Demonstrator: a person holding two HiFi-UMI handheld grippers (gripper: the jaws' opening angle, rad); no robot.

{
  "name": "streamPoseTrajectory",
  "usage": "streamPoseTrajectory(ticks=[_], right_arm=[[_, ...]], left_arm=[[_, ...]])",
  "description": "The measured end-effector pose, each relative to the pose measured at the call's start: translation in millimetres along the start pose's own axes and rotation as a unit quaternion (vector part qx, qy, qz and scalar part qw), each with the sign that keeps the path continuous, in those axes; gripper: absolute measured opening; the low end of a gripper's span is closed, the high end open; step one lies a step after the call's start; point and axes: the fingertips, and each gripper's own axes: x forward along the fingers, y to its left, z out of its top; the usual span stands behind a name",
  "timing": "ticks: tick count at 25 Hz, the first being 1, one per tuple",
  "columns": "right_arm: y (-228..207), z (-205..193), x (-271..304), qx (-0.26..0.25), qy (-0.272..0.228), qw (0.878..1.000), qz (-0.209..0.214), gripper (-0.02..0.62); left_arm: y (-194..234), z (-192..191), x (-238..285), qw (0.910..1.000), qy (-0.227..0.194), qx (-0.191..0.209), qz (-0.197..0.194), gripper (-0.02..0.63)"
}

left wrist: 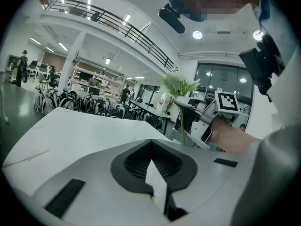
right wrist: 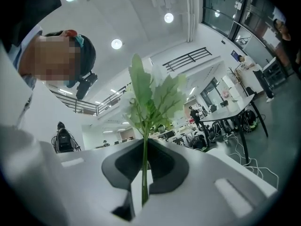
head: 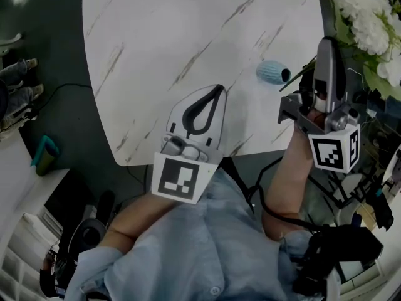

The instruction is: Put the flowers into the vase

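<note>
My right gripper (right wrist: pixel 141 178) clamped a flower stem (right wrist: pixel 145 145) low down; it looked light, thin, easily crushed. My left gripper (left wrist: pixel 151 166) sat closed, empty.

A white, veined table (head: pixel 188 30) lay under my left claw (head: pixel 218 88), with dark floor (head: pixel 62 127) to its left. Ahead of it stood parked bicycles (left wrist: pixel 70 102) below a railed balcony (left wrist: pixel 117 25). Beyond my right claw (right wrist: pixel 145 147) stood desks (right wrist: pixel 230 109) under round ceiling lights (right wrist: pixel 116 44).

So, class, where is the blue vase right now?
In the head view, the blue vase sits on the white table near its right edge, just left of the right gripper, which holds the flowers.
</note>
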Motion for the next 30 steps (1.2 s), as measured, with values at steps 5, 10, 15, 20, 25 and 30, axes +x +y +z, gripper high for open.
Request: streamPoseTrajectory(ticks=[5,10,15,20,25,30], right_arm=[[8.0,14.1,4.9,-0.011,-0.015,1.000,0.010,0.009],[12.1,21.2,10.5,-0.016,-0.022,0.999,0.018,0.009],[10.3,11.8,13.5,-0.022,-0.015,0.999,0.018,0.009],[6.8,9.7,11.2,-0.012,-0.025,0.999,0.022,0.009],[6.9,20.5,9.9,-0.006,-0.044,0.999,0.030,0.009],[9.7,33.0,14.2,0.000,-0.061,0.997,0.043,0.009]], left_arm=[[1.1,6.9,0.2,1.0000,-0.009,0.001,-0.001,0.005],[5.1,11.7,1.1,0.9999,-0.013,0.000,0.001,0.005],[9.9,8.3,2.1,0.9999,-0.008,-0.008,0.002,0.005],[11.9,0.1,5.3,0.9999,0.004,-0.010,0.000,0.005],[10.6,0.9,9.7,0.9999,0.003,-0.012,-0.004,0.005],[14.1,6.4,12.0,0.9999,0.000,-0.010,-0.003,0.005]])
